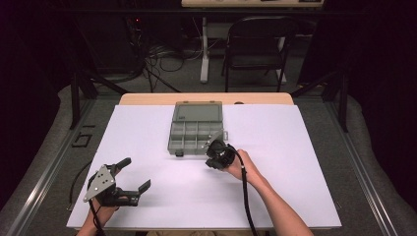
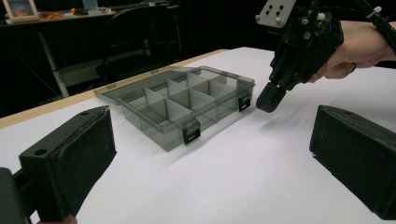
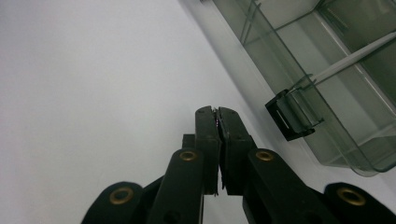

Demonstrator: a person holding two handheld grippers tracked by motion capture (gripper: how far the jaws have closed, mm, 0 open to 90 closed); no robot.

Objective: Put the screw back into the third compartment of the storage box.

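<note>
High view: a smoky grey translucent plastic organizer box (image 1: 195, 129) with ribbed dividers lies open on the smooth white table sheet (image 1: 295, 196), its flat lid folded back toward the far edge; my right gripper (image 1: 215, 147) hangs at the box's near right corner, while my left gripper (image 1: 132, 173) rests well apart near the table's front left, spread wide and grasping nothing. Left gripper view: my two matte black foam-faced pads (image 2: 88, 158) stand far apart at either side; between them, farther off, the organizer box (image 2: 187, 105) shows empty compartments and two black snap latches (image 2: 191, 131) on its front wall, with my right gripper (image 2: 270, 99) tipped down just beside the right-hand latch. Right gripper view: my right gripper (image 3: 218, 112) is clenched, jaws pressed together with nothing visible between them, poised over the sheet near a glossy black latch (image 3: 289, 119) without touching it. I judge the opening done; filling or closing is left.
</note>
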